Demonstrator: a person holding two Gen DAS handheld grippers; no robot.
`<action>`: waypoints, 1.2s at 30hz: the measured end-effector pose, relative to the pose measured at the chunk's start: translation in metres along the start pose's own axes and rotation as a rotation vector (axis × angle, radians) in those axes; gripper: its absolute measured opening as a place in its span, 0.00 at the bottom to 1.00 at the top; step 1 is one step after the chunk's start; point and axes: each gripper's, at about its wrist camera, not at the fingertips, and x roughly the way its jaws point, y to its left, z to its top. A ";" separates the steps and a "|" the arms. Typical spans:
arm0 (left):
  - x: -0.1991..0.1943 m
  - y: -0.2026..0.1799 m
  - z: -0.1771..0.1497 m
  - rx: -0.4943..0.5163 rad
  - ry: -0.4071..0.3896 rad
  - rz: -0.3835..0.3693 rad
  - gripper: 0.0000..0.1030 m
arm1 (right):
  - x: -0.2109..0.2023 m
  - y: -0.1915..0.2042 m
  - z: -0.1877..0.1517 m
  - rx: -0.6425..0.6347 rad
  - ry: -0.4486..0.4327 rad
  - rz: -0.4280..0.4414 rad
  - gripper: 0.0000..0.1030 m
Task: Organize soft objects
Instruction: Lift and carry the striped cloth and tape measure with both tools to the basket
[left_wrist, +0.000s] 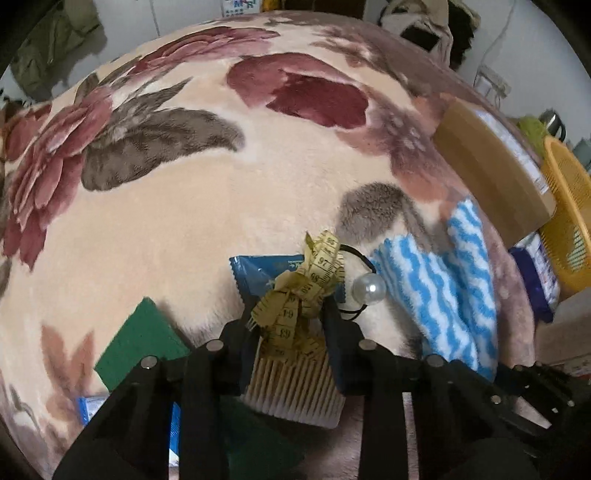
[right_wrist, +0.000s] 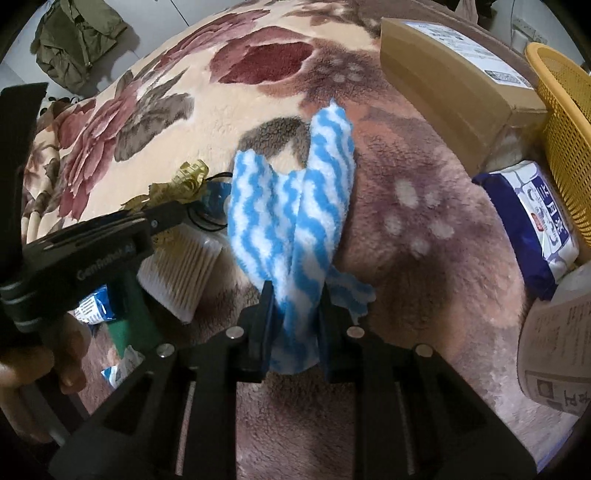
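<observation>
On the floral plush blanket (left_wrist: 177, 229), with the left hand-held gripper (left_wrist: 288, 314) clamping the crumpled yellow measuring tape (left_wrist: 314, 280) and the right hand-held gripper (right_wrist: 295, 306) pinching the blue-and-white striped fleece cloth (right_wrist: 288, 206), lift both straight up before carrying toward the yellow mesh basket (right_wrist: 565, 122).

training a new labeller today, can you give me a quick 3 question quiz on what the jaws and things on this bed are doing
1. True or false: the right gripper has its jaws closed on the blue and white striped cloth.
2. What is between the jaws of the left gripper? A) the pearl hair tie B) the yellow measuring tape C) the green sponge
3. Fill in: the yellow basket stands at the bed's edge beside the ______ box.

Key:
1. True.
2. B, the yellow measuring tape; the pearl hair tie and green sponge lie on the floral blanket.
3. Cardboard.
</observation>
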 end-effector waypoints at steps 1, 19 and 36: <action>-0.005 0.003 -0.003 -0.012 -0.009 -0.007 0.30 | 0.000 0.001 0.000 0.000 -0.001 0.000 0.20; -0.086 0.034 -0.112 -0.132 -0.007 -0.004 0.31 | -0.040 0.037 -0.062 -0.090 0.016 0.055 0.20; -0.119 0.012 -0.157 -0.139 -0.018 -0.014 0.31 | -0.079 0.026 -0.103 -0.090 -0.009 0.036 0.20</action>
